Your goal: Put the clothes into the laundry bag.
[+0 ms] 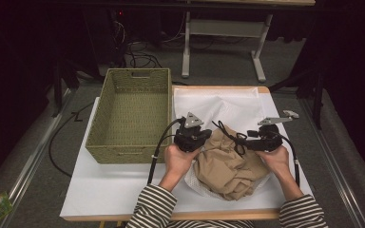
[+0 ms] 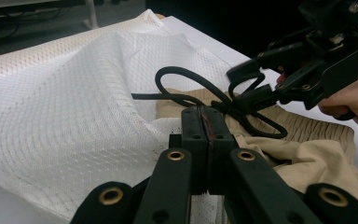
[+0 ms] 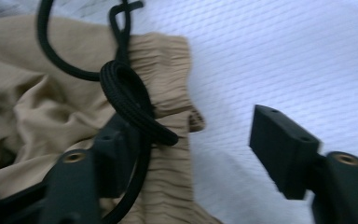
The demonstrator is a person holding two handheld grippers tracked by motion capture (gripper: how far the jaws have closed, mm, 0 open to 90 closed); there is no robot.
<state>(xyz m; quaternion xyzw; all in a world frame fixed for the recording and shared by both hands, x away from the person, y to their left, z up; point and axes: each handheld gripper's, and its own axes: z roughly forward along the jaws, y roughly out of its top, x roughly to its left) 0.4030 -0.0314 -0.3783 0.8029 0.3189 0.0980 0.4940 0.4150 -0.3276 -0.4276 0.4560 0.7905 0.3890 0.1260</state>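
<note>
1. Far left on the table [image 1: 109,185], a woven basket [image 1: 130,116] sits on the white surface, just beside the white mesh cloth [image 1: 228,104] spread to its right.
2. Left gripper [image 1: 193,137], [image 2: 206,140] next: its jaws are pressed tight together at the near edge of the tan shorts [image 1: 228,166], [image 2: 307,154], [image 3: 28,107]. I cannot tell whether any fabric is pinched between them.
3. The shorts lie crumpled between the two hands, partly on top of the mesh cloth, waistband facing away from the person.
4. A black drawstring [image 1: 230,135], [image 2: 191,88], [image 3: 130,100] loops out of the waistband and curls over the mesh, right between the two grippers.
5. Right gripper [image 1: 261,140], [image 2: 261,88], [image 3: 196,135]: jaws stand apart, nothing clamped; the drawstring loop drapes over one jaw, the other hangs over bare mesh.
6. That cord and the bunched waistband crowd the right gripper's jaw space.
</note>
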